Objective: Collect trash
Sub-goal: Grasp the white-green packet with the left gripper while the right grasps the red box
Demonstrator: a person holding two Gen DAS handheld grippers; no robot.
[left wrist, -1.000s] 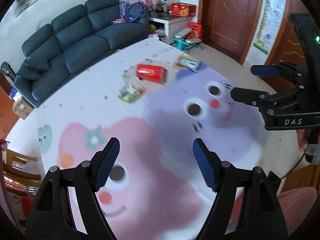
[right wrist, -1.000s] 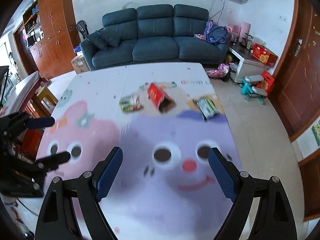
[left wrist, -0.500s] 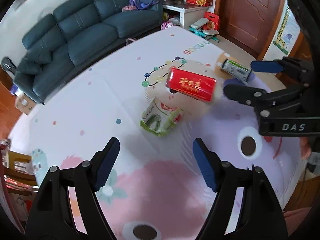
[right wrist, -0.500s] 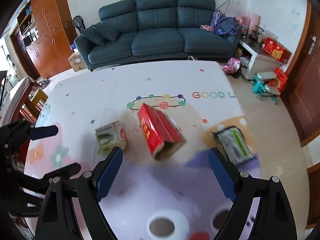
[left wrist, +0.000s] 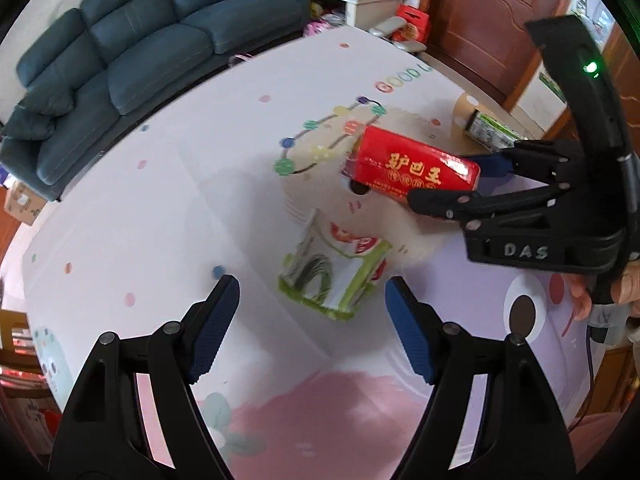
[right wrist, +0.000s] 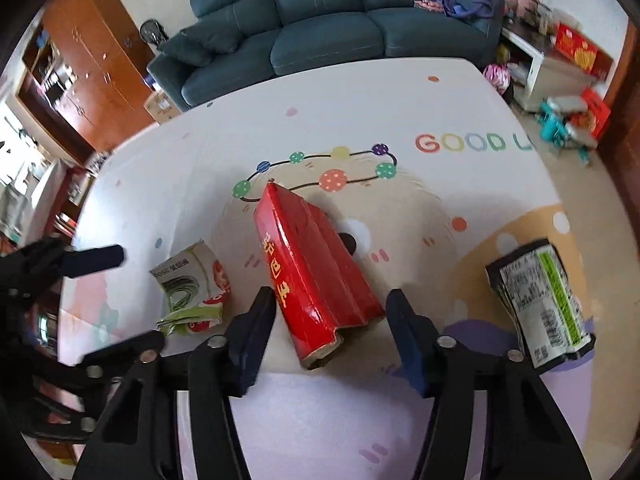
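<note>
On the play mat (right wrist: 360, 112), the right gripper (right wrist: 330, 320) gapes wide around the red box's (right wrist: 312, 276) near end, the left gripper (left wrist: 312, 320) equally wide before the green-and-white box (left wrist: 332, 276), a dark packet (right wrist: 540, 304) well apart.

Trash on play mat (right wrist: 400, 112): 3 pieces.
- Red carton (right wrist: 316, 276), lying flat: 1.
- Green-and-white carton (right wrist: 190, 288), crumpled: 1.
- Black-and-green packet (right wrist: 538, 300): 1.

Handheld grippers: 2, left gripper (left wrist: 312, 328) and right gripper (right wrist: 332, 336).
Sofa (right wrist: 320, 20): 1, seemingly three seats.
Red boxes at blurred far side: at least 2.
</note>
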